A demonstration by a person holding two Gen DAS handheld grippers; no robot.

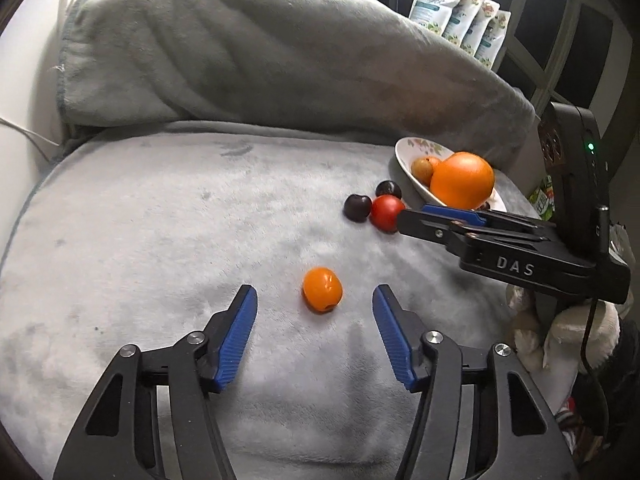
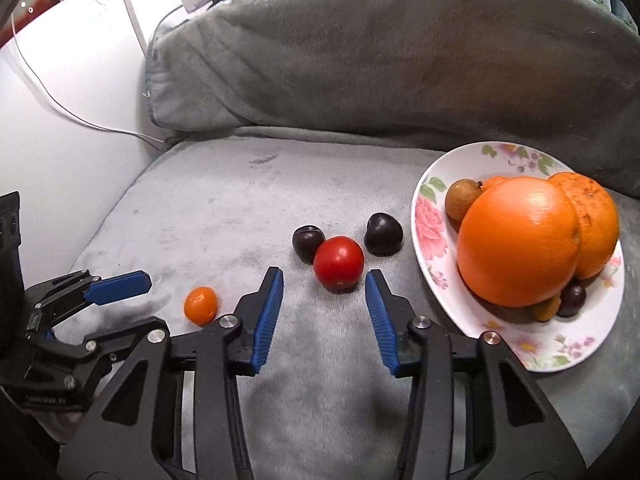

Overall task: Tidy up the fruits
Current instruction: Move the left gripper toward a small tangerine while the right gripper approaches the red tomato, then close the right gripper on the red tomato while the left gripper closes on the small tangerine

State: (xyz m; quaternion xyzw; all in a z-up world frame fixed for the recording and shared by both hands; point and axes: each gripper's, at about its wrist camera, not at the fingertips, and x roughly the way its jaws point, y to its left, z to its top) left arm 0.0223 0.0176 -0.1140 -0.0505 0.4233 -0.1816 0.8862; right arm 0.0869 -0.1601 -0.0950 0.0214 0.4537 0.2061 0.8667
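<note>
- A grey plush blanket (image 2: 224,216) covers a cushioned seat and the backrest behind it; a thin white cable (image 2: 60,104) runs along the white wall at far left.
- The left gripper (image 1: 314,294), black with ribbed blue pads, hangs just above the blanket with its jaws spread wide and nothing between the pads.
- A small round orange fruit (image 1: 322,289) lies on the blanket between the left gripper's fingertips, apart from both pads.
- Further right, a glossy red tomato (image 2: 338,262) sits on the blanket, touching a dark purple plum (image 2: 307,240) behind it on the left; a second dark purple plum (image 2: 383,234) lies just to its right, near the plate's edge.
- The right gripper (image 2: 323,276), same black and blue build, is released too, its jaws parted with the tomato just ahead of the fingertips, untouched.
- At far right, a white plate with pink flower print (image 2: 430,216) rests on the blanket, holding two large oranges (image 2: 520,240), a small brownish fruit (image 2: 462,200) and smaller fruits partly hidden beneath them.
</note>
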